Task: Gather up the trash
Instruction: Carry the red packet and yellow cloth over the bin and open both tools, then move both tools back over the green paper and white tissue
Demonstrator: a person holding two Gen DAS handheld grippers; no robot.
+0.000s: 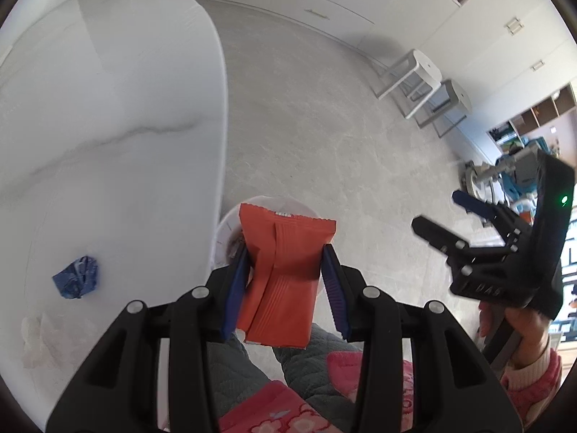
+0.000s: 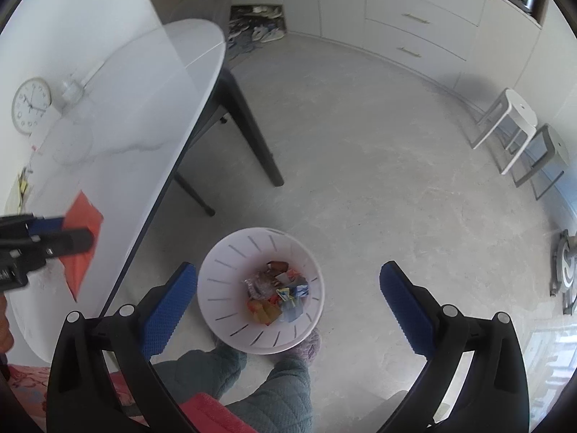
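My left gripper (image 1: 285, 252) is shut on an orange snack wrapper (image 1: 285, 281) and holds it just past the table edge, above the white trash bin (image 1: 230, 223). The wrapper also shows in the right wrist view (image 2: 81, 238). My right gripper (image 2: 288, 281) is open and empty, hovering over the white bin (image 2: 230, 270), which holds several wrappers (image 2: 277, 296). A crumpled blue wrapper (image 1: 76, 277) and a white crumpled tissue (image 1: 36, 339) lie on the white marble table (image 1: 108, 126).
The bin stands on the grey floor next to the table's edge (image 2: 173, 166), by the person's feet (image 2: 306, 346). Dark table legs (image 2: 252, 126) stand behind it. Two stools (image 2: 519, 126) stand at the right by white cabinets. A clock (image 2: 30, 104) is at the table's far side.
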